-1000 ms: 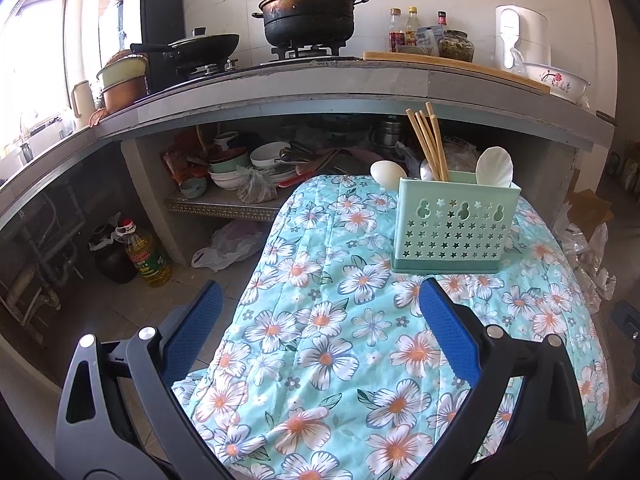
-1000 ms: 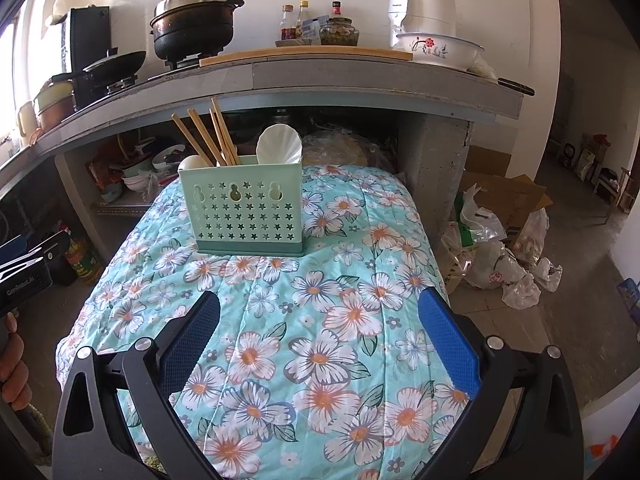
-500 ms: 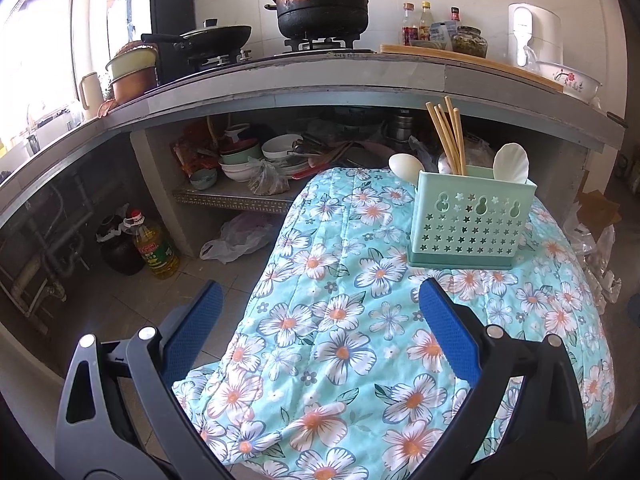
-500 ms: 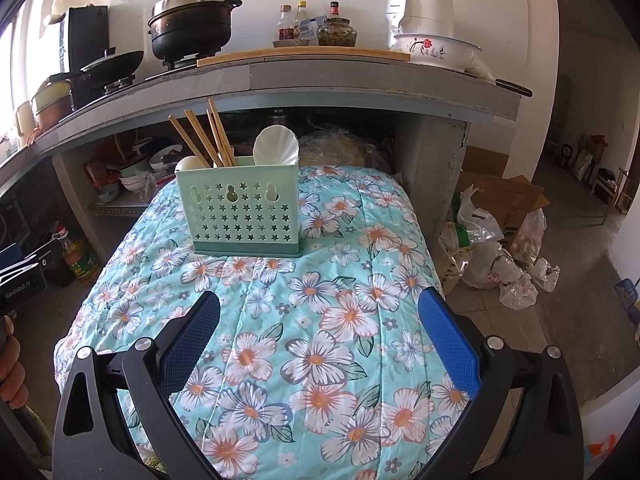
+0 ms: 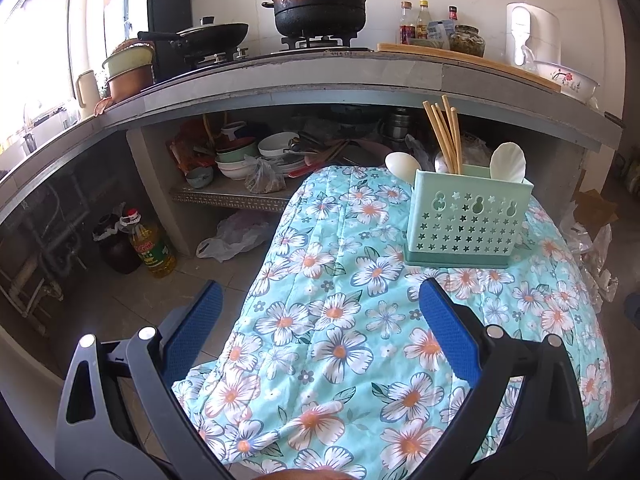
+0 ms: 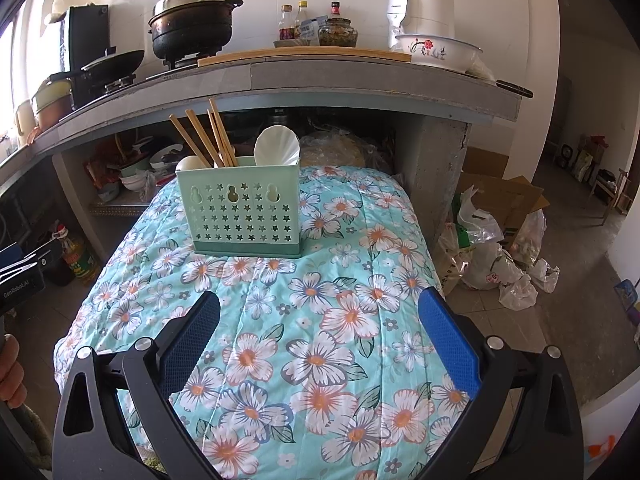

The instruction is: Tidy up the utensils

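Wide open and empty, both: left gripper (image 5: 318, 304) over the quilt's left edge, right gripper (image 6: 318, 312) over the flowered quilt (image 6: 320, 320). Farther back, green utensil holder (image 6: 240, 208) upright on the soft quilt, with chopsticks (image 6: 208, 136) and white spoons (image 6: 277, 147) inside. Could tip if bumped. Can't see down inside the holder.

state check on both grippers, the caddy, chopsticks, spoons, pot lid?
Left gripper: open, empty.
Right gripper: open, empty.
Mint-green perforated plastic caddy: upright on floral cloth.
Wooden chopsticks: standing in caddy, leaning.
White spoons: in caddy.
Black stockpot: lidded.
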`<state>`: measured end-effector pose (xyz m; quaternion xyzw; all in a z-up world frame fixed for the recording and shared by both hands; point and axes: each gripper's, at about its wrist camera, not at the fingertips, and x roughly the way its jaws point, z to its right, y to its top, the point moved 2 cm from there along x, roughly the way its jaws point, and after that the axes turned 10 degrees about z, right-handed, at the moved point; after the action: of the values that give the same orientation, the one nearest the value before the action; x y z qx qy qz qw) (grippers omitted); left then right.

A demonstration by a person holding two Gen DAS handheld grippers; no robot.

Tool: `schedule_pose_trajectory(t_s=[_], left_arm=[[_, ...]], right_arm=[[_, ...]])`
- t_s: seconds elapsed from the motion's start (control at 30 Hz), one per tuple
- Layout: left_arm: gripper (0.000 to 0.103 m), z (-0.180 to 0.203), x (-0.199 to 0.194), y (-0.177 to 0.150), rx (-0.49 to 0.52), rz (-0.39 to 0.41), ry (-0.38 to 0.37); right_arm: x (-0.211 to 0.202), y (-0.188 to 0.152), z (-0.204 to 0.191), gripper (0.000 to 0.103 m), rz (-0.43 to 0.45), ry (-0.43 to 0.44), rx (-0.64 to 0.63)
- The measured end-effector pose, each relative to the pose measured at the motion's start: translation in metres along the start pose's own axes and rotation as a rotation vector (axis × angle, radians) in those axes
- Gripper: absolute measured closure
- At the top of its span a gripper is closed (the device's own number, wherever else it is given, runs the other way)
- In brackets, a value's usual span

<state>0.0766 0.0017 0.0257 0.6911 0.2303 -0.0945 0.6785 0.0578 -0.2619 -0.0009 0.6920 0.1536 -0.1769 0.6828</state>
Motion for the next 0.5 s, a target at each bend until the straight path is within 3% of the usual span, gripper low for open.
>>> schedule_pose_trajectory(t_s=[0.5], left_arm=[[0.008,0.0006,0.0003,0.0,0.001,-0.005,-0.005]], right_arm=[[0.0001,0.0007,0.0002,0.007,0.0,0.0,-0.001]])
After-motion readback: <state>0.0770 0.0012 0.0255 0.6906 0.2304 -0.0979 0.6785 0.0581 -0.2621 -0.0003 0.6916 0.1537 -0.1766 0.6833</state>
